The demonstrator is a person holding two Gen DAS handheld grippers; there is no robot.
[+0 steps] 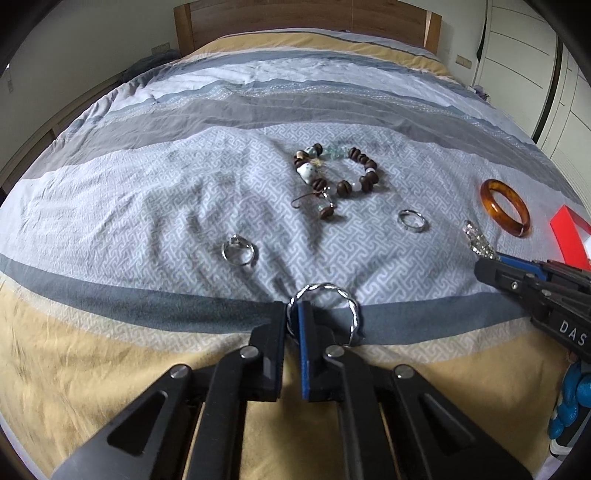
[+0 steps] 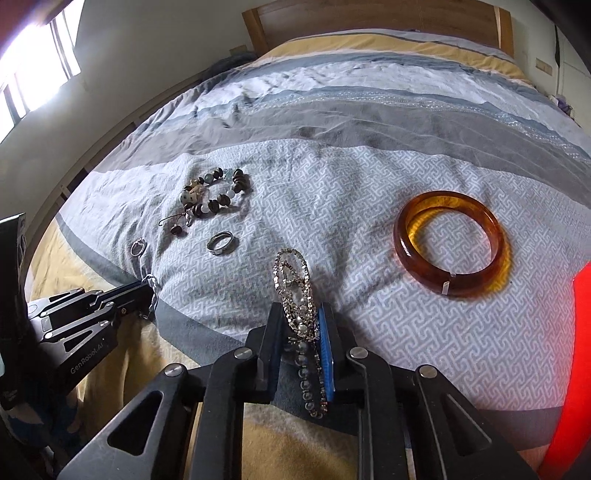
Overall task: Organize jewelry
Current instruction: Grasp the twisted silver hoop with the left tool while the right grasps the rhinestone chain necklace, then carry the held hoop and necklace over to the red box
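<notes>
Two closed grippers: left gripper (image 1: pixel 294 314) pinching twisted silver ring (image 1: pixel 325 302), right gripper (image 2: pixel 300 325) apparently clamping rhinestone chain (image 2: pixel 293 280)

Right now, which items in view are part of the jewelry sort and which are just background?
Job items:
- left tongs, shut on twisted silver ring
- right tongs, shut on rhinestone chain
- beaded bracelet
- amber bangle
- plain silver band
- silver ring with stone
- red box, probably the destination

Just there:
- bedspread
- headboard
- wardrobe
</notes>
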